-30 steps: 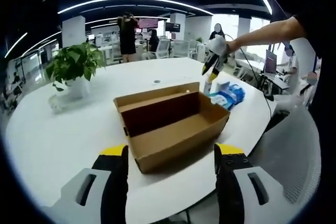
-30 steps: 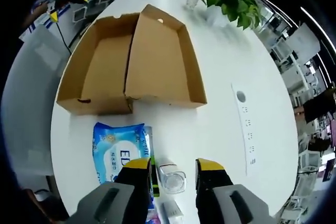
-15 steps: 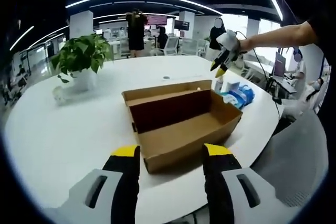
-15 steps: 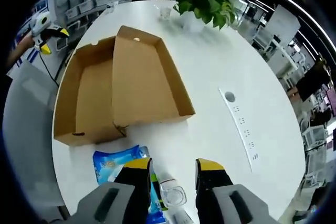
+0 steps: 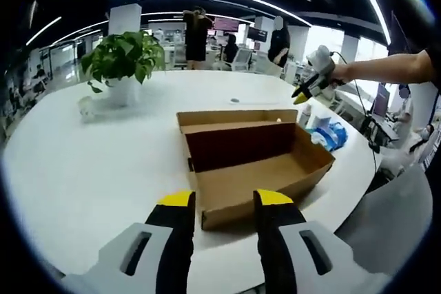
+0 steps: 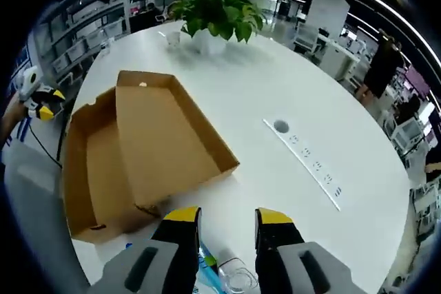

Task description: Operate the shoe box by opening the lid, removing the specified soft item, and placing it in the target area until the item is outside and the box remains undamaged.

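- The white table (image 5: 83, 163) is broad and round, giving the person room to work from its near edge.
- The shoe box (image 5: 255, 160) sits on it near that edge, lid (image 6: 169, 142) thrown right back and lying flat beside the base, so the inside is laid bare; it looks empty and unharmed.
- The potted plant (image 5: 124, 60) stands well apart from the box, out of the way.
- The blue soft pack (image 5: 331, 132) lies on the table just beyond the box's far end, already outside it, so I judge the removal done and the placing made.
- The left gripper (image 5: 222, 201) hangs in front of the box, jaws a narrow gap apart, holding nothing.
- The right gripper (image 6: 225, 217) is raised above the pack's end of the table, jaws likewise parted and empty, a clear small cup (image 6: 238, 277) below.
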Tool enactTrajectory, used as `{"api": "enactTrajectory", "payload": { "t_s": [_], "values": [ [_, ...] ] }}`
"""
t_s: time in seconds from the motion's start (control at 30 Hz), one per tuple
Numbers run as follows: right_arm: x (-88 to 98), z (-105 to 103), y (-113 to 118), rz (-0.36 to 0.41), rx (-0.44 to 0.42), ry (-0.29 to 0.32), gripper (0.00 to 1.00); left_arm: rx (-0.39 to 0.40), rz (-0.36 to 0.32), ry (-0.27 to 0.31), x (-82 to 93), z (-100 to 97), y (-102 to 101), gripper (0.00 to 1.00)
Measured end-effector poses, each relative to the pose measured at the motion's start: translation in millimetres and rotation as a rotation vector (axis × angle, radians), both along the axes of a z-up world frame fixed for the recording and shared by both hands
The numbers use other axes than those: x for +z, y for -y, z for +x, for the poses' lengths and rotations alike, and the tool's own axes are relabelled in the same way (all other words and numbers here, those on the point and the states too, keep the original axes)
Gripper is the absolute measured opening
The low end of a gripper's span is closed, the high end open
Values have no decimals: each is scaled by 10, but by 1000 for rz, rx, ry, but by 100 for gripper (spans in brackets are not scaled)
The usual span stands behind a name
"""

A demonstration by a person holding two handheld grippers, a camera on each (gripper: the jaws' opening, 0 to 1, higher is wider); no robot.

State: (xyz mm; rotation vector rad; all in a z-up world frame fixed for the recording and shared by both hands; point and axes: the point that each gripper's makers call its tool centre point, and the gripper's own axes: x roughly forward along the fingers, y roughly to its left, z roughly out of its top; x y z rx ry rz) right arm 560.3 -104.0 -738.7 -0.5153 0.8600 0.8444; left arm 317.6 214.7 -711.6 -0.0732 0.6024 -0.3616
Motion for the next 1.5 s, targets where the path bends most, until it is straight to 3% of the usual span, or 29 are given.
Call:
{"api": "enactTrajectory", "payload": {
  "t_s": [0.33,0.53,0.7,0.97,1.07,1.3,1.5],
  "values": [
    [-73,12,-155,108,-135,-41,26,43,-5,-52,-148,49,-42,28],
    [-101,-10,-275,135,-164,-39,23,75,-13,-86,-237,65,-61,25],
    [-141,-22,-427,210,-217,-80,22,93,-17,-118,-329,88,-80,20],
    [-188,-67,-523,228,-268,-96,21,109,-1,-151,-443,166,-117,17],
    [-190,-46,-595,284,-315,-131,21,130,-1,-159,-474,201,-152,13],
    [-240,75,-553,248,-375,-84,20,173,-32,-180,-543,266,-205,8],
    [-360,14,-558,219,-404,-111,17,175,-28,-186,-577,279,-182,4]
  ]
}}
